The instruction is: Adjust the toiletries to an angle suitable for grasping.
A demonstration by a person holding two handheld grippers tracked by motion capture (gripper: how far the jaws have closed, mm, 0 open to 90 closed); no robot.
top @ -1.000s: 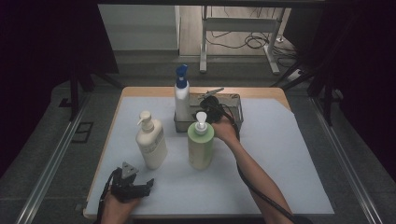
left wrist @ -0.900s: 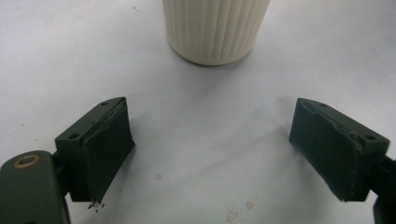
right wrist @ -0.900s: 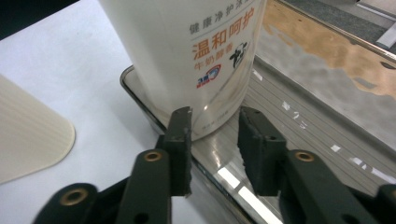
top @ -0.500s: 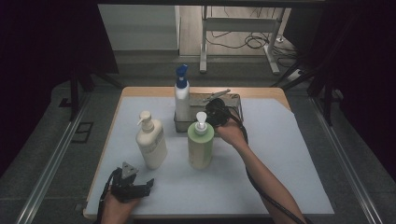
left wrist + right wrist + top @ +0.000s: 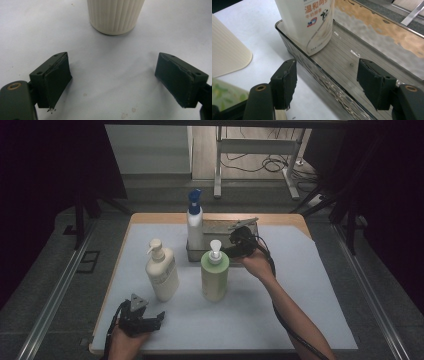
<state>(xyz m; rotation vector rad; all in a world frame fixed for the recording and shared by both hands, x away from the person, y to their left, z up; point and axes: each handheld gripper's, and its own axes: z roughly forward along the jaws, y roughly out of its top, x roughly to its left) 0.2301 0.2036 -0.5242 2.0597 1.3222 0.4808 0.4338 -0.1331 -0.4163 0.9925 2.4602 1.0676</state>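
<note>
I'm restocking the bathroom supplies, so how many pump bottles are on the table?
3. The blue-capped white bottle stands in the metal tray at the back. The cream bottle stands front left on the white mat, the green bottle beside it. None looks hidden.

Your right gripper (image 5: pixel 239 244) hangs over the near wall of the tray (image 5: pixel 250 228), one jaw outside it, one over its floor. Just left of this gripper, inside the tray's left end, stands the spray bottle (image 5: pixel 194 222). Immediately before the gripper, on the mat (image 5: pixel 310 285) outside the tray, stands the pump bottle (image 5: pixel 215 272). Farther left of it, apart from the tray, stands the ribbed bottle (image 5: pixel 160 271). Your left gripper (image 5: pixel 146 321) rests at the mat's near left edge; the ribbed bottle stands straight ahead of its jaws, apart from them.
</note>
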